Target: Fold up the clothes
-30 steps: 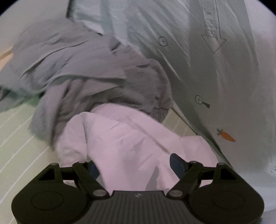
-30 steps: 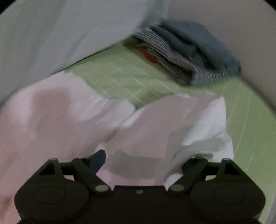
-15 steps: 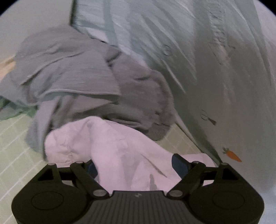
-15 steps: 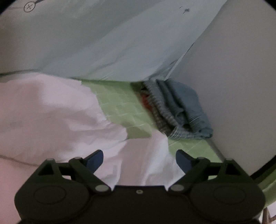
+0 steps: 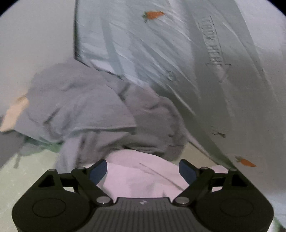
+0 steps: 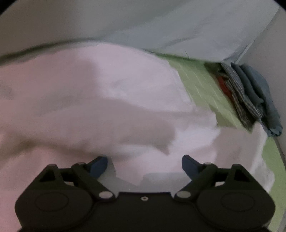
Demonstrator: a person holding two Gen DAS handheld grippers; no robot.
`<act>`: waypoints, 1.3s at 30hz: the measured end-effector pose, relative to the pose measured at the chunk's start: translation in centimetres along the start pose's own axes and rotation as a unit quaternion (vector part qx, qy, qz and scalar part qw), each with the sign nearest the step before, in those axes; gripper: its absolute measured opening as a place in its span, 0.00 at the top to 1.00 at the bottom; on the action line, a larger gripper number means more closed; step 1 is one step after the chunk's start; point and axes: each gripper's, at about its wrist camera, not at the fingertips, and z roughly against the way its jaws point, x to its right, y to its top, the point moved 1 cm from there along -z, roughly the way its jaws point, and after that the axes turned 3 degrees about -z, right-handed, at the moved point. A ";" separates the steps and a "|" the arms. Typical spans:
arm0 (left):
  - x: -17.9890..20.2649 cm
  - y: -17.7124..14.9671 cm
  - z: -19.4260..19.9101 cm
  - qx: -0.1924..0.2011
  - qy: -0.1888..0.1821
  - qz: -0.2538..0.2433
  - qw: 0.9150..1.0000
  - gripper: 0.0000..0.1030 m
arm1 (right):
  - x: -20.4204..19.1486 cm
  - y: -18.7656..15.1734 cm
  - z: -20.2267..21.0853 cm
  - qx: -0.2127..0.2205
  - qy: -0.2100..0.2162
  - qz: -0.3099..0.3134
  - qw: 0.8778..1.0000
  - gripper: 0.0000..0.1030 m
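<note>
pink garment (image 6: 100, 100), edges blurred

- The pale blue sheet (image 5: 178, 62) in the left wrist view has a printed arrow (image 5: 213, 53) with block letters running along its shaft, but it's too smeared to read any word.
- Same sheet has little orange carrot prints, one up top (image 5: 153, 15) and one low on the right (image 5: 245, 162). No text with them.
- There's a tiny pale logo mark (image 5: 143, 202) on the left gripper's body, not legible as letters.
- Right wrist view: nothing readable at all.
</note>
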 end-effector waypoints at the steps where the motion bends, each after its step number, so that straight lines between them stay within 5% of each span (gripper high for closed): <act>1: 0.3 0.2 -0.6 -0.009 -0.016 0.004 1.000 0.14 | 0.0 0.8 -0.5 0.004 0.003 -0.008 1.000 0.10; 5: 2.0 0.6 -3.7 -0.038 -0.038 0.017 0.998 0.11 | 0.3 4.3 -2.9 0.018 0.021 -0.060 0.998 0.10; 10: 3.9 0.9 -7.1 -0.041 0.001 0.017 0.999 0.05 | -0.2 5.4 -4.4 0.030 0.012 -0.068 0.997 0.09; 20: 5.1 -0.7 -12.6 -0.109 0.085 -0.034 0.990 0.03 | 2.7 3.0 -5.3 -0.038 -0.009 -0.185 0.982 0.03; 27: 3.7 -2.1 -13.3 -0.135 0.084 -0.026 0.987 0.04 | 3.6 2.3 -5.2 -0.066 -0.006 -0.239 0.969 0.06; 30: 3.0 -2.0 -13.1 -0.133 0.084 -0.010 0.988 0.21 | 3.5 2.4 -4.5 -0.048 0.004 -0.226 0.973 0.29; 32: 2.8 -2.0 -12.8 -0.131 0.084 -0.005 0.988 0.28 | 3.4 2.3 -3.7 -0.032 0.005 -0.224 0.974 0.72; 35: 2.7 -1.9 -12.0 -0.126 0.078 -0.004 0.989 0.47 | 4.1 1.7 -3.2 -0.023 0.010 -0.243 0.970 0.90; 37: 2.5 -1.7 -11.0 -0.120 0.066 0.003 0.991 0.59 | 5.0 1.3 -3.0 -0.019 0.022 -0.261 0.965 0.93; 39: 2.2 -1.4 -9.5 -0.111 0.042 0.014 0.993 0.81 | 6.0 0.9 -1.4 -0.001 0.031 -0.271 0.962 0.93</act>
